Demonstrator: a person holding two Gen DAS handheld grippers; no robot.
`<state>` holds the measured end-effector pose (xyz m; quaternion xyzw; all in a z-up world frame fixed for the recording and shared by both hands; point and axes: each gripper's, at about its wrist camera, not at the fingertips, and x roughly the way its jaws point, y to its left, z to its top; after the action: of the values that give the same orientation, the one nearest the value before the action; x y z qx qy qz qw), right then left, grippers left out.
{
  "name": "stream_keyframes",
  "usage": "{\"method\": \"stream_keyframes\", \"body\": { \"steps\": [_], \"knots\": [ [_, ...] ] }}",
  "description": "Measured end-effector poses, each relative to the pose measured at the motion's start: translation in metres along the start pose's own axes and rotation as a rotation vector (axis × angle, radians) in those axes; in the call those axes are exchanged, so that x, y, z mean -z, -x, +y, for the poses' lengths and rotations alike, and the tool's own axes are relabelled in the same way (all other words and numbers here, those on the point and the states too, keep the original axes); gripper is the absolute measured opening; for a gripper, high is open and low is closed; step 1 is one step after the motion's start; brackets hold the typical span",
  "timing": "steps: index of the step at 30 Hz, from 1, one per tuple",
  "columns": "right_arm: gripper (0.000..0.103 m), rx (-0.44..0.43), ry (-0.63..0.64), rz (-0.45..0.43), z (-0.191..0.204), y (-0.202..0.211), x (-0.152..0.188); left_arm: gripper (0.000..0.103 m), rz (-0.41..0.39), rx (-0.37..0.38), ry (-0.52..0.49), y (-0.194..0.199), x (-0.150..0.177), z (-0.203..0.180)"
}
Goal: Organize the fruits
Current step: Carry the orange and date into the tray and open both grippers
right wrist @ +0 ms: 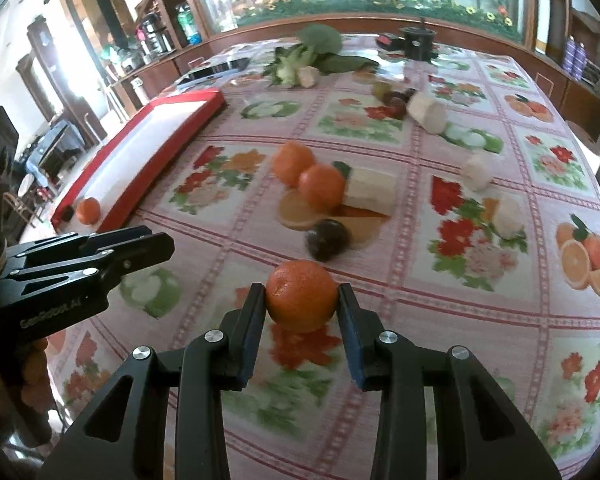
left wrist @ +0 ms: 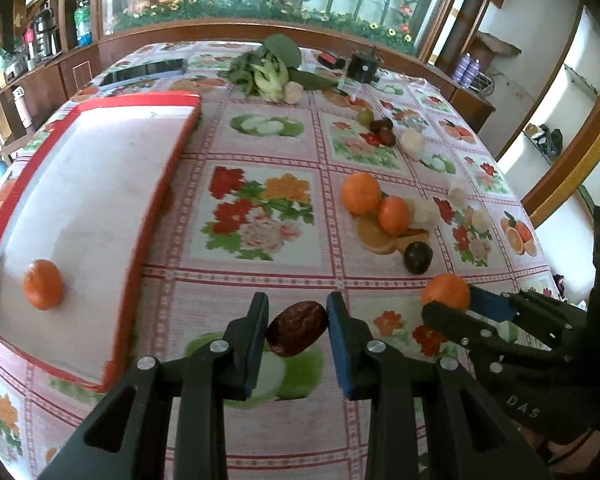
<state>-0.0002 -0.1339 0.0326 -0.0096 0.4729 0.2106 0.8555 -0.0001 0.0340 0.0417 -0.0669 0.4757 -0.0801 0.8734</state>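
Fruits lie scattered on the floral tablecloth point(left wrist: 268, 136). My left gripper point(left wrist: 297, 330) is clamped on a dark red date point(left wrist: 297, 328) just above the cloth, beside the red-rimmed tray point(left wrist: 156, 196), where one tangerine point(left wrist: 43, 285) already rests. My right gripper point(right wrist: 302, 300) pinches an orange tangerine point(right wrist: 302, 297). Two more tangerines point(left wrist: 361, 193) and a dark plum point(left wrist: 418, 258) sit beyond.

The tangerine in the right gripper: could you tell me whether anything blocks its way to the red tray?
Yes: the left gripper, holding a dark red fruit, sits between the tangerine and the red tray.
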Motion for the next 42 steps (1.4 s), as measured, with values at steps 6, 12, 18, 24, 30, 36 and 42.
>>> {"method": "stream_keyframes", "body": {
  "steps": [6, 12, 18, 24, 30, 36, 42],
  "knots": [
    [0.035, -0.018, 0.040, 0.007, 0.033, -0.011, -0.013, 0.033, -0.026, -0.007, 0.023, 0.011, -0.006, 0.026],
    [0.035, -0.039, 0.085, 0.012, 0.066, -0.023, -0.030, 0.032, -0.050, -0.022, 0.069, 0.022, -0.013, 0.063],
    [0.035, -0.076, 0.122, 0.006, 0.102, -0.035, -0.056, 0.032, -0.069, -0.058, 0.112, 0.030, -0.020, 0.101],
    [0.035, -0.101, 0.198, 0.004, 0.147, -0.053, -0.077, 0.033, -0.075, -0.119, 0.158, 0.032, -0.025, 0.144],
    [0.035, -0.154, 0.206, -0.004, 0.175, -0.075, -0.101, 0.033, -0.067, -0.184, 0.199, 0.027, -0.030, 0.180],
    [0.035, -0.163, 0.230, 0.036, 0.196, -0.105, -0.115, 0.033, -0.058, -0.230, 0.229, 0.019, -0.035, 0.206],
    [0.035, -0.164, 0.267, 0.084, 0.211, -0.129, -0.115, 0.033, -0.038, -0.248, 0.235, 0.009, -0.037, 0.217]
  ]
}}
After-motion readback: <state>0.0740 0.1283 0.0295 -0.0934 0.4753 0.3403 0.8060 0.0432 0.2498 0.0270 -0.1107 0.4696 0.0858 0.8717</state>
